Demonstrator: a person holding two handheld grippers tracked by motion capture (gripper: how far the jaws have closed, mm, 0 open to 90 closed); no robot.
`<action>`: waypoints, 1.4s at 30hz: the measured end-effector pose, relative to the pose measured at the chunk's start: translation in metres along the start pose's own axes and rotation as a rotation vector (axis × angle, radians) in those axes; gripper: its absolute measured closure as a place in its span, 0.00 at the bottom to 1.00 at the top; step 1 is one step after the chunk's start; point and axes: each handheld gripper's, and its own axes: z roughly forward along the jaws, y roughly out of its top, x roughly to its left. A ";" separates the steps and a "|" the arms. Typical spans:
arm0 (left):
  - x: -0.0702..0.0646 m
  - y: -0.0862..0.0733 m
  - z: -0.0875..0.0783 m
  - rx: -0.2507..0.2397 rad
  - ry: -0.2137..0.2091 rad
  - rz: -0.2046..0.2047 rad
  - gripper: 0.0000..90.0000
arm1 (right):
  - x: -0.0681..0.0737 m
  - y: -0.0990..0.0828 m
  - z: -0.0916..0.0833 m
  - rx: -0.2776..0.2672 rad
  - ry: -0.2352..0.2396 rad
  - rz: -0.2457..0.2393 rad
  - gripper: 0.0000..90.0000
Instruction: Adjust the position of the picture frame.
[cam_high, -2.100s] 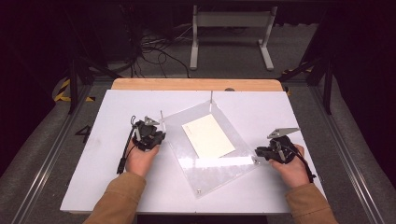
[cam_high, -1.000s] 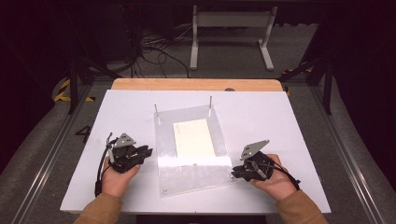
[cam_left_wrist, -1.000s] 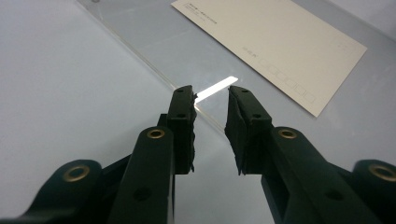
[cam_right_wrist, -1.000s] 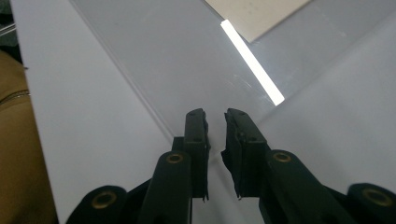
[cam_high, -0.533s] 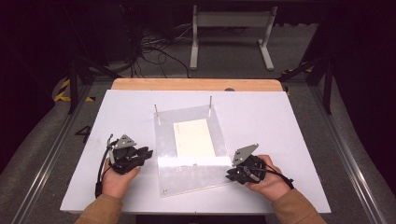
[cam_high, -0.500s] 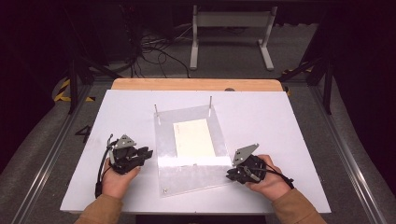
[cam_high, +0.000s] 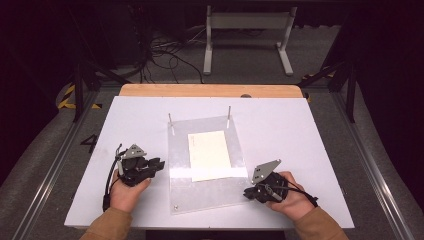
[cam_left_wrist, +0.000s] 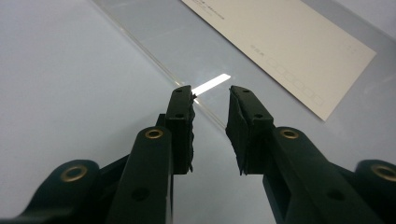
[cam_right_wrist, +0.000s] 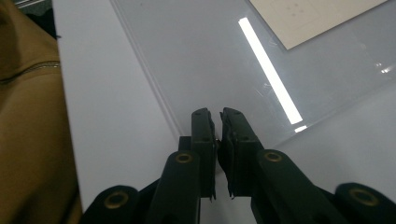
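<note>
Acrylic sheet (cam_high: 207, 170) with card (cam_high: 209, 155), counter (cam_high: 310, 135) centre. Left gripper (cam_high: 156, 165) at nine o'clock, jaws apart; right gripper (cam_high: 248, 192) at five o'clock, just closing on sheet's corner. Step: gripping; next, probably a lift.

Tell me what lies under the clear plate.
Under the clear plate a cream paper sheet shows through, and around it the white table. Whether the sheet sits beneath the plate or between two layers cannot be told. Two upright pins stand at its far edge.
</note>
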 end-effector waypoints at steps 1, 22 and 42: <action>0.000 0.000 0.001 0.002 -0.001 0.000 0.78 | 0.004 -0.001 0.000 0.000 0.007 0.006 0.93; 0.014 0.006 0.036 0.088 0.027 -0.068 0.95 | 0.030 -0.011 -0.018 -0.104 -0.001 0.057 0.83; 0.001 0.026 0.067 0.068 -0.032 -0.061 1.00 | 0.004 -0.031 -0.047 -0.252 -0.093 0.191 0.83</action>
